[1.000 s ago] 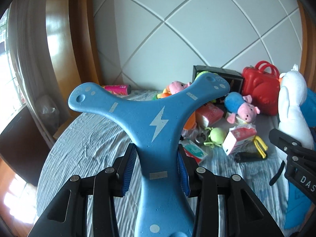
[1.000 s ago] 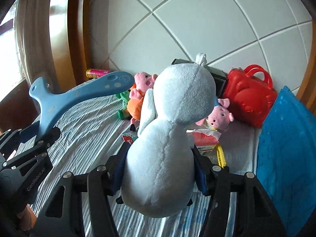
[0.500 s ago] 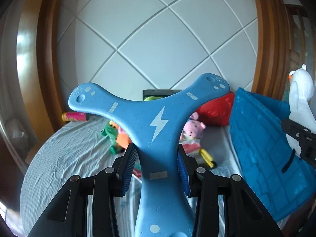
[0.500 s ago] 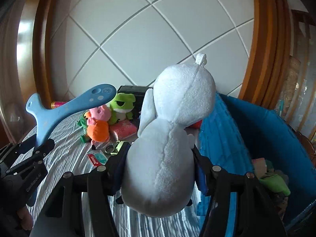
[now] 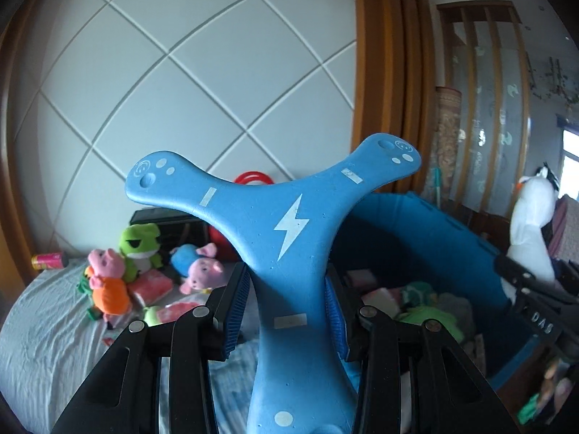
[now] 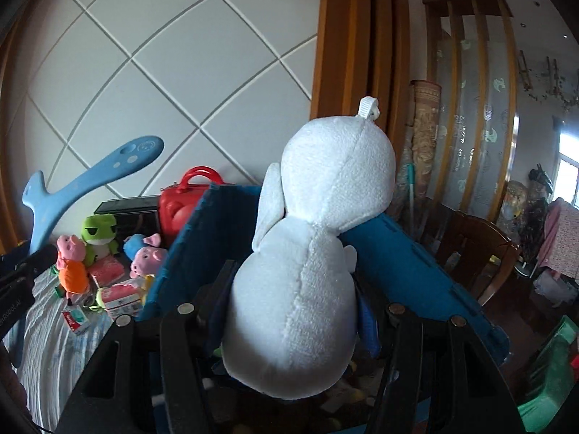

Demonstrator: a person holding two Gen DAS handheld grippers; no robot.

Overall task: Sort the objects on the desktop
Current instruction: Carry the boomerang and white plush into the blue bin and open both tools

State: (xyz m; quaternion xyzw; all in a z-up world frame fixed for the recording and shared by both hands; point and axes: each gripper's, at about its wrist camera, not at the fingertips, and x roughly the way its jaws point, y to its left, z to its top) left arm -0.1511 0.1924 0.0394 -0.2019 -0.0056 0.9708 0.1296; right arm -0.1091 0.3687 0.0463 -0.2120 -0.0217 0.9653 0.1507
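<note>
While the left gripper (image 5: 286,311) is clamping the stem of a blue three-armed boomerang (image 5: 289,238) between its ribbed pads, the toy is standing upright in front of the blue storage bin (image 5: 427,238), with pig and frog plush toys (image 5: 141,246) lying near the far edge of the cloth-covered tabletop (image 5: 39,343). Seen from the right wrist, the right gripper (image 6: 289,311) is squeezing a white plush bird (image 6: 307,267), which is hanging over the bin's open interior.
</note>
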